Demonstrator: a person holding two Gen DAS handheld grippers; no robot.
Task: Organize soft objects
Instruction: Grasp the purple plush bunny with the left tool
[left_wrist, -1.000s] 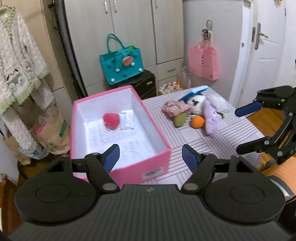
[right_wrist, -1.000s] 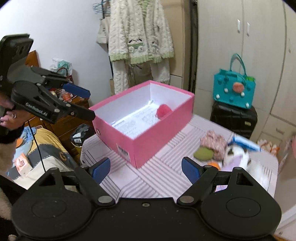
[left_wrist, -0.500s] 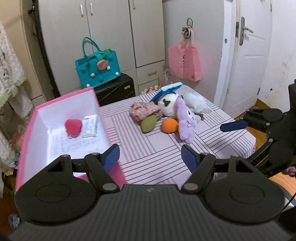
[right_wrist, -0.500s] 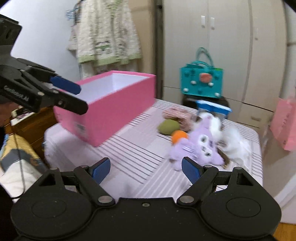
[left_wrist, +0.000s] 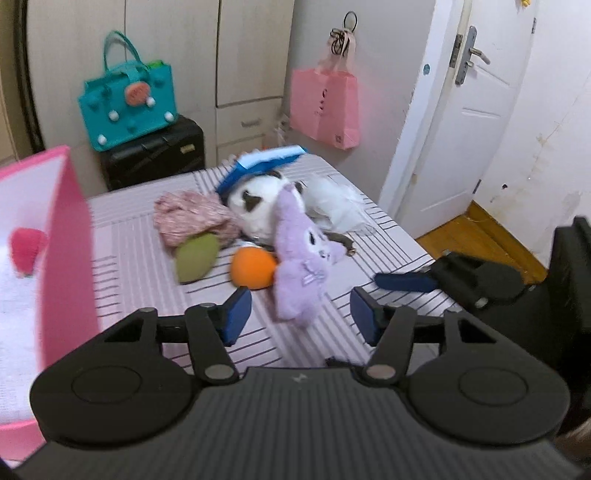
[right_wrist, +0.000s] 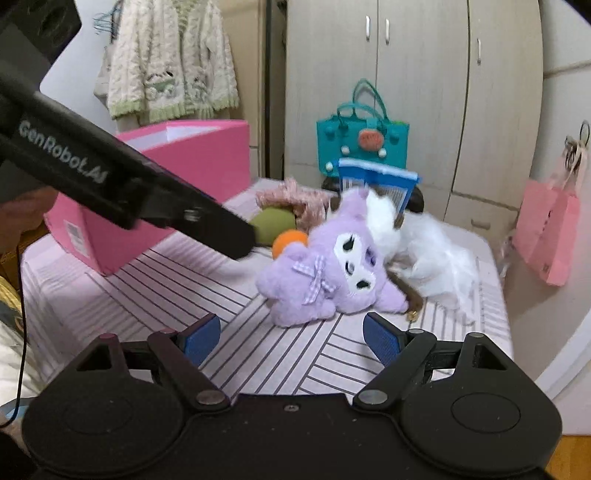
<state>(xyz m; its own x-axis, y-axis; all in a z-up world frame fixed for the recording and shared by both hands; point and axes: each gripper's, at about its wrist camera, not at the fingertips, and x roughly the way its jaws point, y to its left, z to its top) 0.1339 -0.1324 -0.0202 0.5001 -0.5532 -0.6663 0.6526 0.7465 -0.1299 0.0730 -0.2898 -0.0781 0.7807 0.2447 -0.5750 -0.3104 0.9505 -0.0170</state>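
A purple plush (left_wrist: 301, 258) (right_wrist: 325, 273) lies on the striped table (left_wrist: 140, 236) among an orange ball (left_wrist: 253, 267) (right_wrist: 290, 240), a green soft toy (left_wrist: 195, 258) (right_wrist: 273, 221), a pink fluffy cloth (left_wrist: 192, 216) (right_wrist: 295, 199) and a white plush with a blue hat (left_wrist: 266, 192) (right_wrist: 424, 236). A pink box (left_wrist: 68, 240) (right_wrist: 192, 162) stands at the left with a red soft toy (left_wrist: 27, 247) inside. My left gripper (left_wrist: 299, 314) is open just before the purple plush. My right gripper (right_wrist: 291, 336) is open and empty, close in front of the plush.
A teal bag (left_wrist: 127, 103) sits on a black suitcase (left_wrist: 155, 155) behind the table. A pink paper bag (left_wrist: 325, 107) hangs on the wall by a white door (left_wrist: 461, 110). A cream cardigan (right_wrist: 166, 62) hangs behind the box.
Both grippers have swung from the pink box toward the pile of soft toys and come closer to the purple plush. Both stay open and empty.
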